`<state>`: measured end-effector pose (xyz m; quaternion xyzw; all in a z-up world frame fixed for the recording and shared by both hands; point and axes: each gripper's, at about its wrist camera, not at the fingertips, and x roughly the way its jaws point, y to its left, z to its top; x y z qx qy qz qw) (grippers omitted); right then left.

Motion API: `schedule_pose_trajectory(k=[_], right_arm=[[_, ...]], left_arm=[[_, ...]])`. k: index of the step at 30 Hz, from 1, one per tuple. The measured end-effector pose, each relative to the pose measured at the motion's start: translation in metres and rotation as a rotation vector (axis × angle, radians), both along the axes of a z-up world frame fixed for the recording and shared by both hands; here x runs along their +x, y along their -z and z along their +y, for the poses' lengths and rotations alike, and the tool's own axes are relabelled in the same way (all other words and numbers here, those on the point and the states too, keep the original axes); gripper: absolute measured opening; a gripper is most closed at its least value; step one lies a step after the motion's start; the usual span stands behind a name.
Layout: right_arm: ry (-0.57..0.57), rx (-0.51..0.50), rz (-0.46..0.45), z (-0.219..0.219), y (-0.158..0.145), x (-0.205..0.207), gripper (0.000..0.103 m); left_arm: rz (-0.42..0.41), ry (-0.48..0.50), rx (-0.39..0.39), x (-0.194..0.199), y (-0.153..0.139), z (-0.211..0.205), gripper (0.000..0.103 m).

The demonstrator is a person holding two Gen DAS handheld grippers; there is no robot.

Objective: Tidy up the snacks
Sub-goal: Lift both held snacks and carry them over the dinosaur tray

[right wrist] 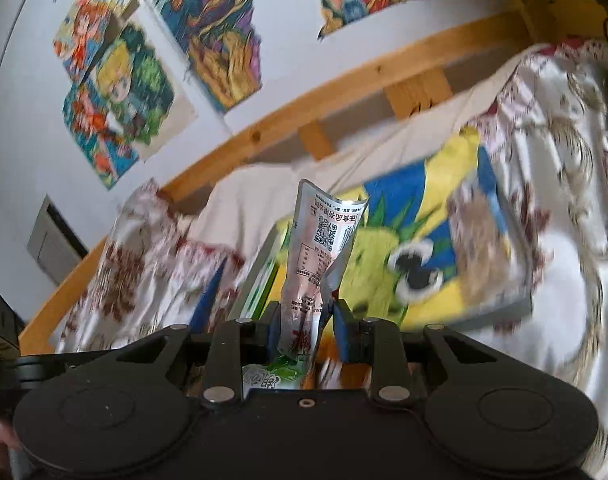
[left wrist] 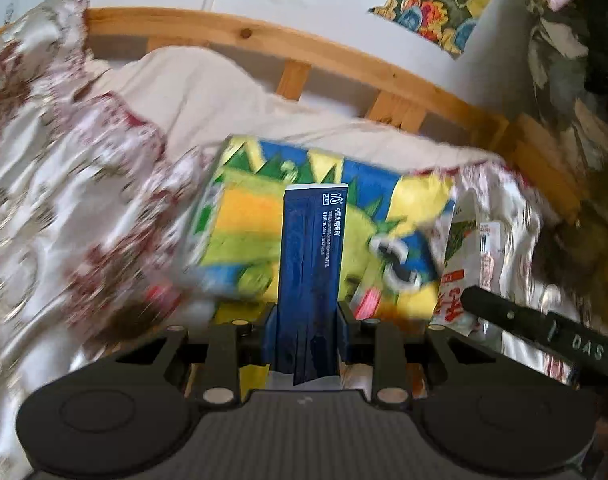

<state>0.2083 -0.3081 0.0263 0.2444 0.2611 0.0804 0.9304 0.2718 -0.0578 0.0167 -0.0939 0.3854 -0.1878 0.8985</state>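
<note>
Your left gripper (left wrist: pixel 308 320) is clamped on a long dark blue packet (left wrist: pixel 309 272), which stands straight up between the jaws with small white print running up its right edge. Your right gripper (right wrist: pixel 307 320) is closed on a silvery snack pouch (right wrist: pixel 317 256) with a QR code near the top; the pouch leans a bit and its top edge curls over. Both snacks are up in the air over a bright yellow, blue and green cartoon box (left wrist: pixel 248 224), which sits on a white bedspread with a dark red floral print (left wrist: pixel 64 184). In the left view the pouch (left wrist: pixel 463 248) shows just right of the box. Wooden bed rail (left wrist: pixel 264 44) and colourful posters (right wrist: pixel 124 92) behind, everything pretty motion-blurred
</note>
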Motion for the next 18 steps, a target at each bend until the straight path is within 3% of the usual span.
schedule_pose_trajectory(k=[6,12,18], right_arm=[[0.061,0.036,-0.035,-0.029,0.006,0.044,0.029],[0.084,-0.001,-0.004,-0.039,0.029,0.071,0.03],[0.076,-0.026,0.046,-0.036,0.051,0.086,0.03]], left_arm=[[-0.041,-0.007,-0.058,0.055,0.007,-0.042,0.032],[-0.048,-0.005,-0.01,0.094,0.026,-0.074,0.033],[0.008,0.011,0.021,0.115,0.053,-0.092,0.033]])
